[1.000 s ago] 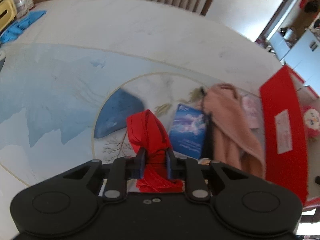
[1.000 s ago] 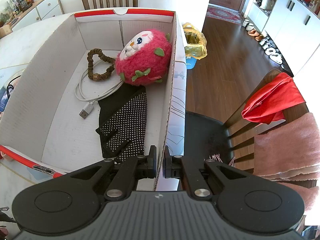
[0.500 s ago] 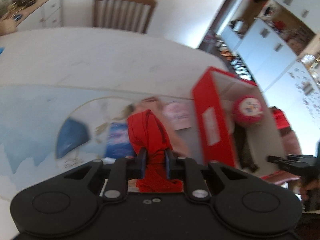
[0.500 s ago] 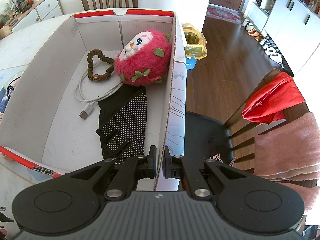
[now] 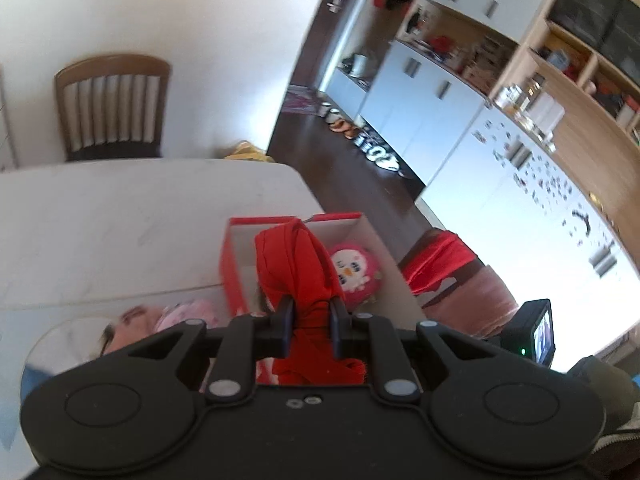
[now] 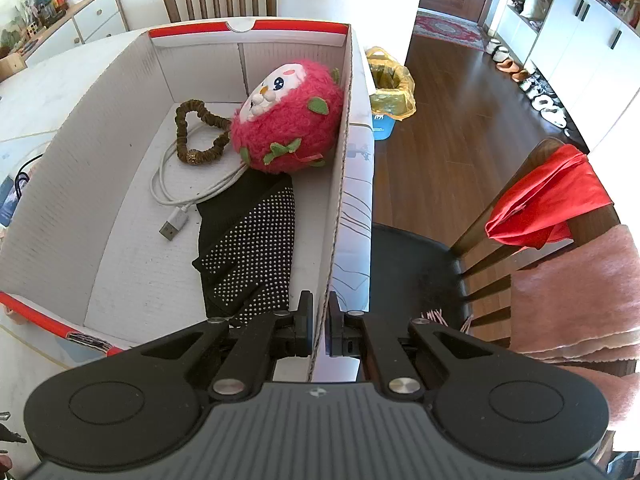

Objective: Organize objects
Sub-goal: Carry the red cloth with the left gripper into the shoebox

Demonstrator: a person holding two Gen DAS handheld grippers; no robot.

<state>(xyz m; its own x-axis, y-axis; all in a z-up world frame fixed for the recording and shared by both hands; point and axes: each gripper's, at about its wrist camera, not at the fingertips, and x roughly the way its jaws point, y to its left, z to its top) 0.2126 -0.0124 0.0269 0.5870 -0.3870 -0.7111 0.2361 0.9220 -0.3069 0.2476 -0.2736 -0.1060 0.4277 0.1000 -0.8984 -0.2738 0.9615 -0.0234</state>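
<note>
The left gripper (image 5: pixel 311 326) pinches a bunched red cloth (image 5: pixel 298 264) between its two pads; the jaws stand only narrowly apart, squeezed against the fabric, which rises in a crumpled fold ahead of the fingertips and spills back toward the gripper body. In the left wrist view the cloth is held in the air in front of the cardboard box (image 5: pixel 230 264), a white box with a red outer face and rim that sits on the table (image 5: pixel 120 216). The right gripper (image 6: pixel 318 326) has its jaws pressed nearly together on the near end of the box's right wall (image 6: pixel 340 200), one finger inside the box and one outside, the cardboard edge clamped between them. Inside the box lie a pink plush toy (image 6: pixel 288 124) against the right wall, a brown scrunchie (image 6: pixel 198 132) beside it, a white USB cable (image 6: pixel 176 196) and a black dotted cloth (image 6: pixel 248 248) reaching toward the gripper. A wooden chair (image 6: pixel 532 184) to the right of the box carries another red cloth (image 6: pixel 548 200) and a pink towel (image 6: pixel 580 292) over its back.
</note>
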